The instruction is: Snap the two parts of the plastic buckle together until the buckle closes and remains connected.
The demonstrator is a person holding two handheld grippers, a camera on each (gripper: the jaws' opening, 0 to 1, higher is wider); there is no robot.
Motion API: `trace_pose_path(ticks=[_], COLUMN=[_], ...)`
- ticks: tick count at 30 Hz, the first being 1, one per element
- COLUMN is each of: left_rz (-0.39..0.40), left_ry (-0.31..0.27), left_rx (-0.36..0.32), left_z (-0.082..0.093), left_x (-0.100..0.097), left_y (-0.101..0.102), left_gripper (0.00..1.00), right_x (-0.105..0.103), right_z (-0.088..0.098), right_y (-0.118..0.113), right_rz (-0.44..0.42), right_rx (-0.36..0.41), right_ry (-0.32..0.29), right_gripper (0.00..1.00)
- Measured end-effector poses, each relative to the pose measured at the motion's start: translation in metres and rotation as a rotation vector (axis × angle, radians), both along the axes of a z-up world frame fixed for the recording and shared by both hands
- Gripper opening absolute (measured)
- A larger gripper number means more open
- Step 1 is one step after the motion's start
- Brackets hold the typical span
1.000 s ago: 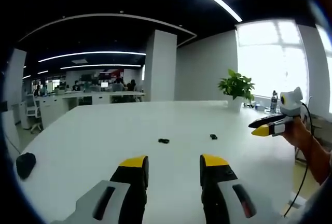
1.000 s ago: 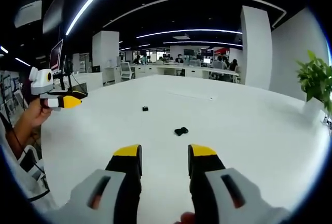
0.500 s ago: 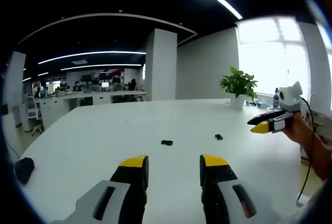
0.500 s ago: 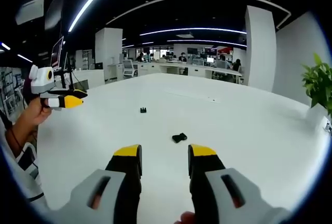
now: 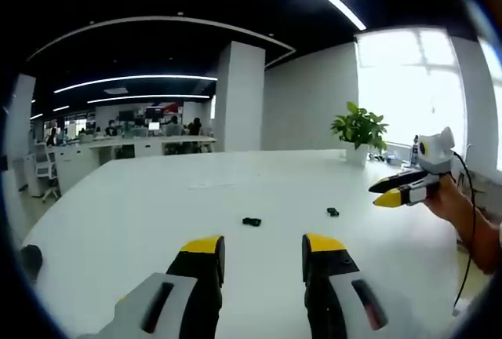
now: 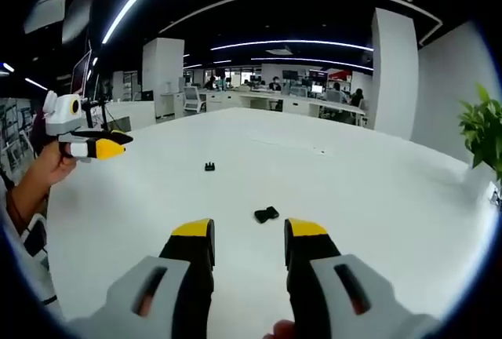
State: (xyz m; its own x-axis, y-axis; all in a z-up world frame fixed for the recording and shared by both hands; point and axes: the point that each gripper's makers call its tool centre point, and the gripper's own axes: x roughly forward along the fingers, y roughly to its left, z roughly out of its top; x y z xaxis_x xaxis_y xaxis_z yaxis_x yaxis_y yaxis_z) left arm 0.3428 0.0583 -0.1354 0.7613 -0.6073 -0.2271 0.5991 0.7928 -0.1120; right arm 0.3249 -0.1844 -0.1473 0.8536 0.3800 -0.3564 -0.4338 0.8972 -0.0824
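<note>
Two small black buckle parts lie apart on the white table [image 5: 141, 221]. In the left gripper view one part [image 5: 251, 221] sits just beyond my left gripper [image 5: 263, 246], which is open and holds nothing. The other part [image 5: 332, 213] lies further right, towards my right gripper [image 5: 396, 191], held in a hand above the table's right edge. In the right gripper view the nearer part [image 6: 267, 214] lies just ahead of the open, empty right gripper [image 6: 249, 233]. The farther part [image 6: 209, 166] lies up and left of it, with the left gripper [image 6: 94, 147] hovering at the left.
A potted plant [image 5: 359, 129] stands at the table's far right corner, seen also as the plant [image 6: 482, 123] at the right. A dark rounded object [image 5: 30, 259] rests at the table's left edge. A white pillar [image 5: 241, 97] and office desks with people lie beyond.
Both cameras have drifted slightly, so the buckle parts sit a little lower in each view. The parts lie where they were. Both grippers stay open.
</note>
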Motion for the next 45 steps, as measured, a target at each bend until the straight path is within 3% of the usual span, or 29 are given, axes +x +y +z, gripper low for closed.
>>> trace_pose_path(ticks=[25, 45], left_rz=[0.005, 0.008], left_ry=[-0.008, 0.007], left_rx=[0.018, 0.039], left_z=[0.000, -0.007], left_x=[0.022, 0.038], left_y=[-0.007, -0.015], left_gripper=[0.40, 0.40], right_x=[0.028, 0.043], right_z=[0.003, -0.010], right_y=[-0.003, -0.007], right_rz=[0.021, 0.013], right_rx=[-0.020, 0.013], right_ry=[0.018, 0.041], right_gripper=[0.35, 0.34])
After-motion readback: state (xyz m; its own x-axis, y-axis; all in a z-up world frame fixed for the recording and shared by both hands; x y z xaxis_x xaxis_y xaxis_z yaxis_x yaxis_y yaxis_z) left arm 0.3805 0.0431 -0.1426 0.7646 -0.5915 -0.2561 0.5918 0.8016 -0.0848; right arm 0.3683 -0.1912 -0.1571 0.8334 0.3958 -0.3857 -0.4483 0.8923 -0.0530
